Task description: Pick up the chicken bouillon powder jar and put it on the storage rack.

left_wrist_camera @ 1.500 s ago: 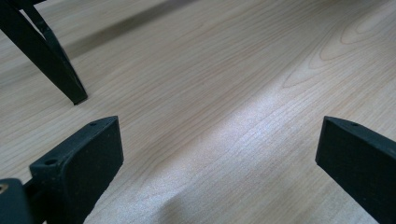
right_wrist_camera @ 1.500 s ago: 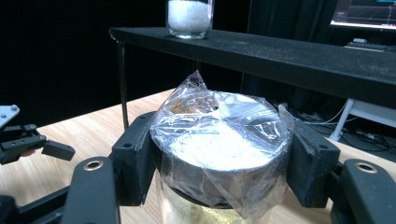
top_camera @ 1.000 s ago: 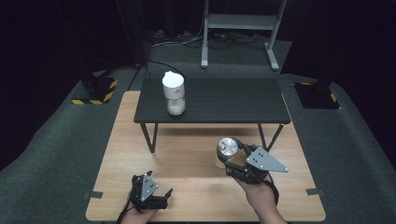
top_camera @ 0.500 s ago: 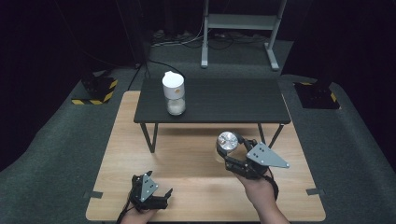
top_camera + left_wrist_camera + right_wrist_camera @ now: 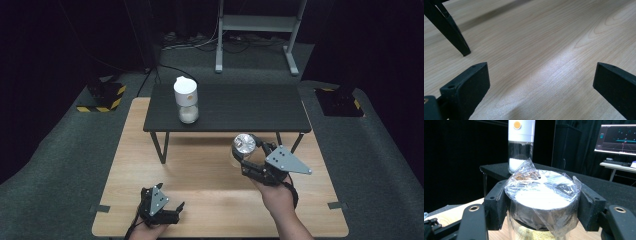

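The right gripper (image 5: 248,156) is clamped on a jar (image 5: 544,205) by its foil-wrapped lid, above the wooden worktop (image 5: 200,170) in front of the black table (image 5: 240,107). The jar's lower part is cut off in the right gripper view, with only yellowish contents showing. The left gripper (image 5: 162,207) rests at the worktop's near edge, jaws apart with nothing between them. A white-capped dispenser (image 5: 185,100) stands on the table.

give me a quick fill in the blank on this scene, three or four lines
1. The right gripper is shut on the lid of a ____, which is covered in plastic wrap.
2. The left gripper is ____, with nothing between its jaws.
3. The white-capped dispenser stands on the low ____ table.
4. That dispenser holds a ____ powder at its bottom.

Missing words: jar; open; black; white
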The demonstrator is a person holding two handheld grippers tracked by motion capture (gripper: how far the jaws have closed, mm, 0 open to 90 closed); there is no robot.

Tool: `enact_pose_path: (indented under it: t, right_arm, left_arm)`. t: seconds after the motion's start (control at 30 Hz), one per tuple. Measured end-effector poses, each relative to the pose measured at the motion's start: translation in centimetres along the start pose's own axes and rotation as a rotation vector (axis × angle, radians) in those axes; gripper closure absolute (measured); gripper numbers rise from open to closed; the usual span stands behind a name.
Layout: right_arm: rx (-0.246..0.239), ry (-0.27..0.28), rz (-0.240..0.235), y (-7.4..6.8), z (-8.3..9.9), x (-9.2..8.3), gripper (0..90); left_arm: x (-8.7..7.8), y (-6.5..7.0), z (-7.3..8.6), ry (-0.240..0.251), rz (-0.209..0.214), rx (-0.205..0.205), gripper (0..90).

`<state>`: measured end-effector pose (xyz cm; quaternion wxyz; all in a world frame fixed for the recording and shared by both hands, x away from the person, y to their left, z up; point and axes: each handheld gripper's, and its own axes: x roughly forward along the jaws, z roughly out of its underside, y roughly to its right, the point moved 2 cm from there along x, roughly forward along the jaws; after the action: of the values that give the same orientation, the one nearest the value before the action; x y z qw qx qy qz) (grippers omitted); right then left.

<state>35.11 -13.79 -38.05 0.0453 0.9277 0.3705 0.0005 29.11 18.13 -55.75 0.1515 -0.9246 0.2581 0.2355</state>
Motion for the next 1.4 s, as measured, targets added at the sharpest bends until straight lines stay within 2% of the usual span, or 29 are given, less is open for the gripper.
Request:
enact_pose_path:
  t: [0.7,1.4]
  right_arm:
    - [-0.011,0.054,0.031,1.0,-2.7,0.7,34.5]
    - [-0.018,0.099,0.071,2.4,-5.0,2.0,34.4]
  left_arm:
    - [0.0,0.1,0.0,-0.004,0.001,0.010,1.0]
    - [0.0,0.1,0.0,0.001,0.006,0.017,1.0]
